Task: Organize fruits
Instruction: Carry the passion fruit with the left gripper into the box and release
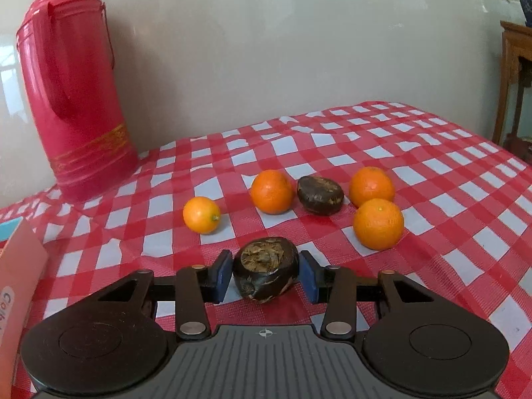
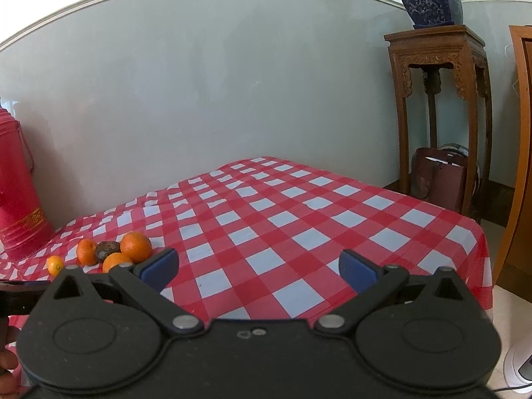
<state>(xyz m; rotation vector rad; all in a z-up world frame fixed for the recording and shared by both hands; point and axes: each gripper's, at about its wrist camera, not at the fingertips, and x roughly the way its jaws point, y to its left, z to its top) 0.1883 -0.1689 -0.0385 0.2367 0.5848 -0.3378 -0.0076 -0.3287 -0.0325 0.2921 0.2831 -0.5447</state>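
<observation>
A dark brown fruit (image 1: pixel 265 267) sits between the blue pads of my left gripper (image 1: pixel 265 274); the pads stand close at its sides, with small gaps showing. Beyond it lie a second dark fruit (image 1: pixel 320 195), three oranges (image 1: pixel 271 191) (image 1: pixel 371 186) (image 1: pixel 378 223) and a small yellow-orange citrus (image 1: pixel 201 214) on the red-checked cloth (image 1: pixel 449 179). My right gripper (image 2: pixel 259 266) is open and empty over the cloth, to the right of the fruit cluster (image 2: pixel 134 246).
A tall red thermos (image 1: pixel 71 89) stands at the back left by the wall. A cardboard box edge (image 1: pixel 20 286) is at the left. A wooden stand (image 2: pixel 439 106) with a potted plant and a bag stand beyond the table's right edge.
</observation>
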